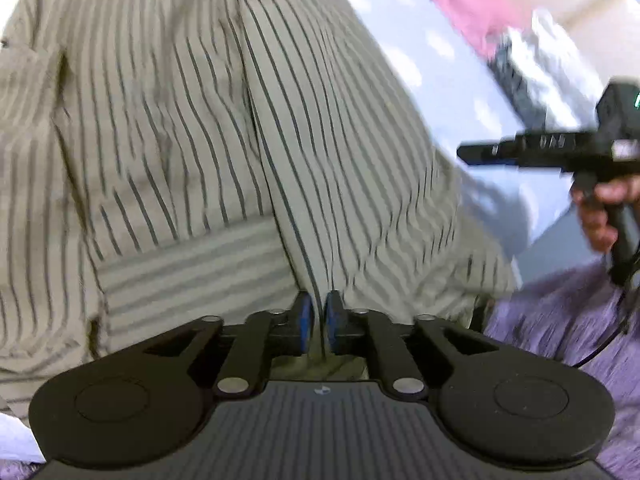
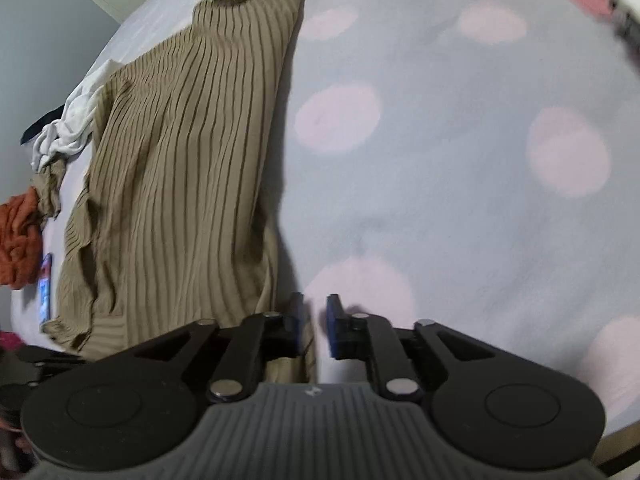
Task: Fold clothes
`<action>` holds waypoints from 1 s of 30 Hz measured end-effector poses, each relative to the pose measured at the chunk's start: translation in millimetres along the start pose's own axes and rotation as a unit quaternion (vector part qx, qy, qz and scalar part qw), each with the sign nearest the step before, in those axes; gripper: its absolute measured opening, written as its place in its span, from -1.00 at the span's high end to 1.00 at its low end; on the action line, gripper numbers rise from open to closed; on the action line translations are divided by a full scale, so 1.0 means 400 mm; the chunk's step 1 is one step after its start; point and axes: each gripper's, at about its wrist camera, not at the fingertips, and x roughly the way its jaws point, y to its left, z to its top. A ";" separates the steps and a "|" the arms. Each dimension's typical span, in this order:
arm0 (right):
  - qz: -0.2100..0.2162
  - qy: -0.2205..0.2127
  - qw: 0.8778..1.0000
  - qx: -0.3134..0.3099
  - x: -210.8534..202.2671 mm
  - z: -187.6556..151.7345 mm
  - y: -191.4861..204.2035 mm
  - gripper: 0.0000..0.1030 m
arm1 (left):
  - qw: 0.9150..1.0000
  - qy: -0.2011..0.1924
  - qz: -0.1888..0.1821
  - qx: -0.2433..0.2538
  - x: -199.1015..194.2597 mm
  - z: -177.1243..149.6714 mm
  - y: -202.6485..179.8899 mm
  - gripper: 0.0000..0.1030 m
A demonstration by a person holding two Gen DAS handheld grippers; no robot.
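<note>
left gripper (image 1: pixel 318 322) fingers pinch the striped shirt (image 1: pixel 200 120); right gripper (image 2: pixel 316 328) free

Both fisheye pictures are evenly and softly lit, with no glare. Corners go black and straight lines bow toward the edges. In the left wrist view, motion blur smears the right side, where the other gripper (image 1: pixel 552 148) streaks. In the right wrist view the striped garment (image 2: pixel 180 168) casts a soft shadow rightward onto the spotted sheet (image 2: pixel 460 184), whose upper right blurs.

Both wrist views steep, close; share striped shirt (image 1: pixel 200 120).
</note>
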 end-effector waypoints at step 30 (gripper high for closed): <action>-0.013 -0.156 0.954 -0.256 0.337 0.721 0.132 0.01 | 0.975 -0.200 -0.038 -0.084 0.138 0.761 0.278 0.04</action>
